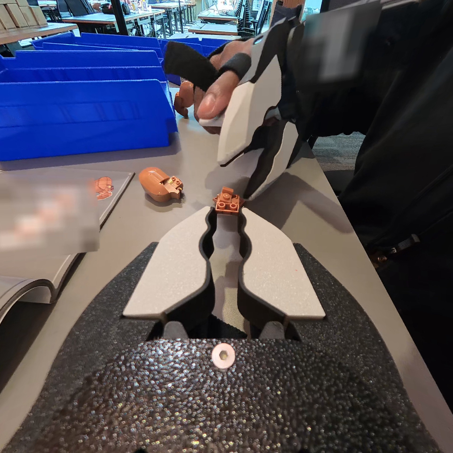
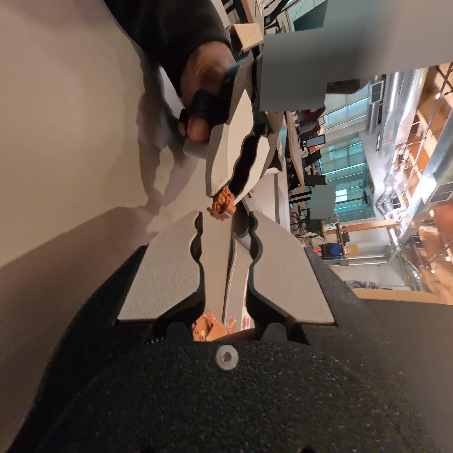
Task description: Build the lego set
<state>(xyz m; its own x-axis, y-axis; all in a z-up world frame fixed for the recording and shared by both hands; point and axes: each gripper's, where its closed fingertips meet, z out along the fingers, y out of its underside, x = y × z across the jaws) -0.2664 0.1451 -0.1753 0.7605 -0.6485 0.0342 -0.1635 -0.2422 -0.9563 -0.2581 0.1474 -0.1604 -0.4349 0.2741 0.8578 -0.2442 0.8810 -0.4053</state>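
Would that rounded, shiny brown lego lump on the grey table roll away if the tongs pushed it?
The rounded, shiny brown lego lump would probably rock or slide rather than roll far: one end is blocky and studded. Its glossy curved shell looks slippery, so the tongs might slip off it. It is built from several pieces, so a hard push could perhaps pop some loose on the grey table.

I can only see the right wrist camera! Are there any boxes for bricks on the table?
Observer: Yes. The left wrist view shows blue bins lined up along the far side of the table, left of the left gripper, which is pinching the small brown piece.
Operator: Are there other brown bits near the bins?
Observer: One brown lego clump sits by the bins' corner. It is partly hidden behind the person's hand, which holds the right gripper.
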